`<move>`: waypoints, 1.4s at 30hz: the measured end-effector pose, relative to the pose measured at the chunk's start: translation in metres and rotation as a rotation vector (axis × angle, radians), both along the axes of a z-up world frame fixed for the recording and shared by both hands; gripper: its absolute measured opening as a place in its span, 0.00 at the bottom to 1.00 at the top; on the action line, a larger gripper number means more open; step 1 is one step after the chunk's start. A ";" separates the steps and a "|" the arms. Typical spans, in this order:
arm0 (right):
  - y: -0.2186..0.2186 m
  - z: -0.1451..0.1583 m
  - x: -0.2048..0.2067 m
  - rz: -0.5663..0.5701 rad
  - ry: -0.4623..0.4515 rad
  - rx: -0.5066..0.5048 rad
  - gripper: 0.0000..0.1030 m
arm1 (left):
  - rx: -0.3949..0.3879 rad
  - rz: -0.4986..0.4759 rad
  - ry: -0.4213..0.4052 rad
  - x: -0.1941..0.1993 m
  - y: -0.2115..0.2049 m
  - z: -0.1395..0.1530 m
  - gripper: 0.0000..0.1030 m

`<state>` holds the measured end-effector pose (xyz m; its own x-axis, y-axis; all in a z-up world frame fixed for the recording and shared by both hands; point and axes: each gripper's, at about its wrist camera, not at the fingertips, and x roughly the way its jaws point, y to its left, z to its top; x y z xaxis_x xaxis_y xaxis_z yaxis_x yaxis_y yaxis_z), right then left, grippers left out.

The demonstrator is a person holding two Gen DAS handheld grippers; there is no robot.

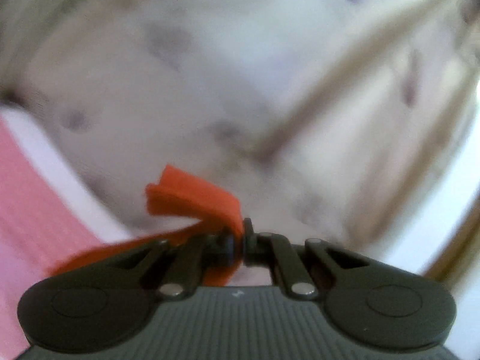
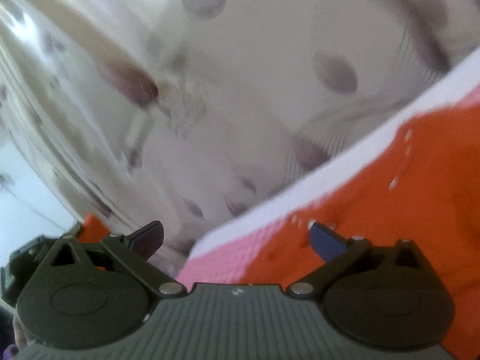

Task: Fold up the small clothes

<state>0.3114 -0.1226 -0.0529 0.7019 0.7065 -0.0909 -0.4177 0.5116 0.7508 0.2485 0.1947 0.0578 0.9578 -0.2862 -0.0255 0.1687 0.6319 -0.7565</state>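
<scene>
The left gripper [image 1: 240, 240] has its jaws pinched tight on the orange garment [image 1: 192, 198], while the right gripper [image 2: 237, 240] hangs with jaws spread wide and empty over the pink mat [image 2: 228, 255].

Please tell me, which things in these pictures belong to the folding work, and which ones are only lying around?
Part of the job:
- orange garment
- left gripper, shut on its orange edge
- right gripper, open above the cloth

Only lying there:
- pink mat with white border
- white dotted sheet
</scene>
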 end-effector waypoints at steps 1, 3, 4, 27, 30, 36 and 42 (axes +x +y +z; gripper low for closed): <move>-0.013 0.003 -0.003 -0.011 -0.007 0.008 1.00 | -0.003 -0.045 -0.005 0.012 -0.023 0.001 0.05; -0.039 0.006 -0.009 -0.029 -0.006 0.010 1.00 | -0.009 -0.120 -0.001 0.035 -0.065 -0.004 0.05; -0.052 0.005 -0.012 -0.044 -0.004 0.005 1.00 | -0.021 -0.157 0.003 0.045 -0.086 -0.010 0.05; -0.164 -0.013 -0.030 -0.146 -0.066 -0.273 0.97 | 0.107 -0.171 0.155 0.035 -0.138 -0.135 0.97; -0.145 -0.012 -0.004 -0.151 -0.001 -0.438 0.88 | 0.165 -0.061 0.256 0.023 -0.105 -0.157 0.97; -0.111 -0.020 0.027 -0.100 0.054 -0.645 0.10 | 0.138 -0.017 0.205 0.005 -0.083 -0.174 0.96; -0.119 0.015 0.010 -0.241 -0.119 -0.630 0.09 | 0.088 -0.009 0.162 -0.003 -0.078 -0.177 0.97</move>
<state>0.3213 -0.2413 -0.0375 0.8634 0.3672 -0.3459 -0.2989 0.9247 0.2357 0.2455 0.1166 -0.1194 0.9366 -0.2843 -0.2046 0.0547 0.6957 -0.7162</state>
